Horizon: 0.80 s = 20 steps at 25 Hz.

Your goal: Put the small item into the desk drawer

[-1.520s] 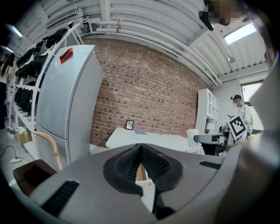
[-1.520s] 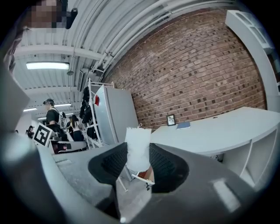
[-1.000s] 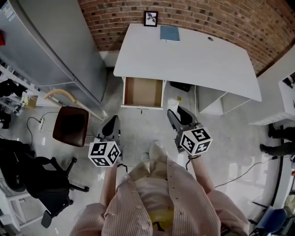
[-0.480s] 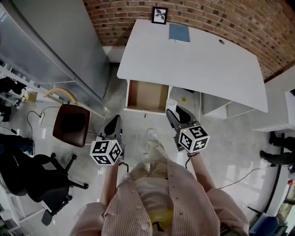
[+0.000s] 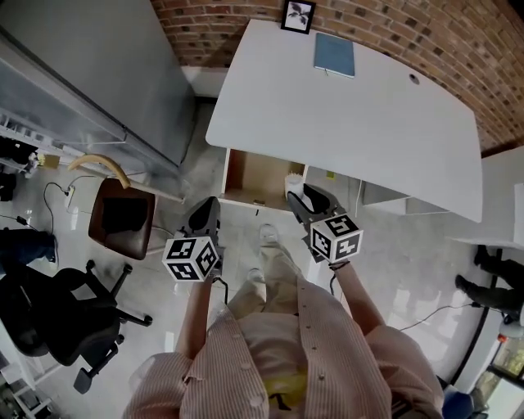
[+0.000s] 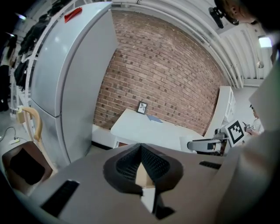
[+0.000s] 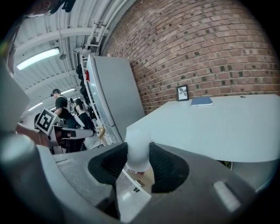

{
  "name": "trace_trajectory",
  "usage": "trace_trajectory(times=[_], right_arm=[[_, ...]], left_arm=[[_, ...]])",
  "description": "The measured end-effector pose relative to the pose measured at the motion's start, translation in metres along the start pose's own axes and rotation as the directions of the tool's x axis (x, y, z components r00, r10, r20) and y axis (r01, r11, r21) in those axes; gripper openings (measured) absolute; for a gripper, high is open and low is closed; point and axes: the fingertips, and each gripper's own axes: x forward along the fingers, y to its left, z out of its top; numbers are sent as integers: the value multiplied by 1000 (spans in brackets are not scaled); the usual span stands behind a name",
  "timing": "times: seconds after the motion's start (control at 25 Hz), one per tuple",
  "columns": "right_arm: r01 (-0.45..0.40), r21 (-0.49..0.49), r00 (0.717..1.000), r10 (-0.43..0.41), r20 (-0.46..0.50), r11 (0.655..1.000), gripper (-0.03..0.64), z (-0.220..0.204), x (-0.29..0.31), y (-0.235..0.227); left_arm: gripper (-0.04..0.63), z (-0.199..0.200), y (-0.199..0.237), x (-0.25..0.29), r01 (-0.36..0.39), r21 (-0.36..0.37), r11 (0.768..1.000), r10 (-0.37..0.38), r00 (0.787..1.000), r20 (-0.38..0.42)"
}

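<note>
My right gripper (image 5: 298,199) (image 7: 138,158) is shut on a small white cylinder-shaped item (image 5: 294,182) (image 7: 138,150), which stands upright between the pads. It hangs by the front right corner of the open wooden drawer (image 5: 260,177) (image 7: 147,176) under the white desk (image 5: 344,114) (image 7: 218,124). The drawer looks empty inside. My left gripper (image 5: 205,214) (image 6: 141,152) is shut with nothing in it, low and to the left of the drawer front. Between its jaws I see a slice of the drawer (image 6: 143,178).
A framed picture (image 5: 298,15) and a blue book (image 5: 334,55) lie at the desk's back edge by the brick wall. A tall grey cabinet (image 5: 90,65) stands left of the desk. A brown stool (image 5: 123,219) and a black office chair (image 5: 57,319) are at the left.
The person has stepped toward the desk. Both grippers are closer to the drawer, and the right one with the white item has reached the drawer's front right corner.
</note>
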Motion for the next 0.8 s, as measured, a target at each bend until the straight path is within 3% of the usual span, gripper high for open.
trace_trajectory(times=[0.28, 0.8], right_arm=[[-61, -22, 989, 58, -133, 998, 155, -23, 44, -22], [-122, -44, 940, 102, -325, 992, 155, -74, 102, -46]], left_arm=[[-2, -19, 12, 42, -34, -46, 998, 30, 996, -83], [-2, -58, 37, 89, -84, -94, 992, 66, 982, -179]])
